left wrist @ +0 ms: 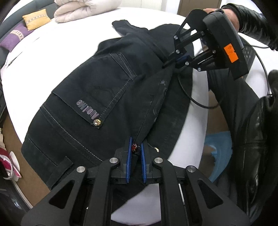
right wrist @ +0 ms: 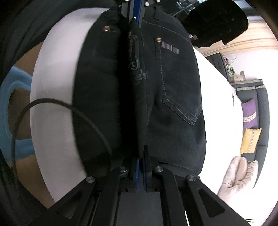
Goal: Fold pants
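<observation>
Dark navy jeans (left wrist: 97, 97) lie on a white bed (left wrist: 34, 69), back pocket up, folded along the middle seam. My left gripper (left wrist: 135, 147) is shut on the pants at the waistband, around a metal button (left wrist: 134, 147). My right gripper (left wrist: 171, 62) is shut on the pants at the crotch end of the fold, a raised ridge of cloth stretched between the two. In the right wrist view the pants (right wrist: 173, 104) fill the middle, my right gripper (right wrist: 140, 154) pinches the fold, and the left gripper (right wrist: 135, 10) shows at the top.
A folded beige duvet (left wrist: 78, 10) lies at the bed's far end. Yellow (left wrist: 36, 19) and purple (left wrist: 13, 37) cushions sit on a grey sofa. A black cable (left wrist: 199, 102) hangs at the bed's edge. A blue object (left wrist: 219, 153) lies on the floor.
</observation>
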A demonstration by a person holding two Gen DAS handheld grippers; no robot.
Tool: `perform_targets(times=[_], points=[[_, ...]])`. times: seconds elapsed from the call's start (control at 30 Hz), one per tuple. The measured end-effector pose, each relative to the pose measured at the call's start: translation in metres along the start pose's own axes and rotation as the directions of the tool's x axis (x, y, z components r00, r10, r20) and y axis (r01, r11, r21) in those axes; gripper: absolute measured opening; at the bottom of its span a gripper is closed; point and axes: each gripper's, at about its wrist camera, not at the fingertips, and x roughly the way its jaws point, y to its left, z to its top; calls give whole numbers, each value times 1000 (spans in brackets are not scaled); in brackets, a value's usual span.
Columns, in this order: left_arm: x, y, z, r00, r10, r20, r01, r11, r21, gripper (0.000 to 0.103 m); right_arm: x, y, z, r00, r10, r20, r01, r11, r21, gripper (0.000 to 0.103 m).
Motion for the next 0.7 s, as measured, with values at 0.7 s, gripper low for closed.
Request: perform_targets(times=[0.7], points=[[7,21,-17,1000,-14,20,15,999,-44,13,1,47,16,989,-103,-107,93,992,-87,6]])
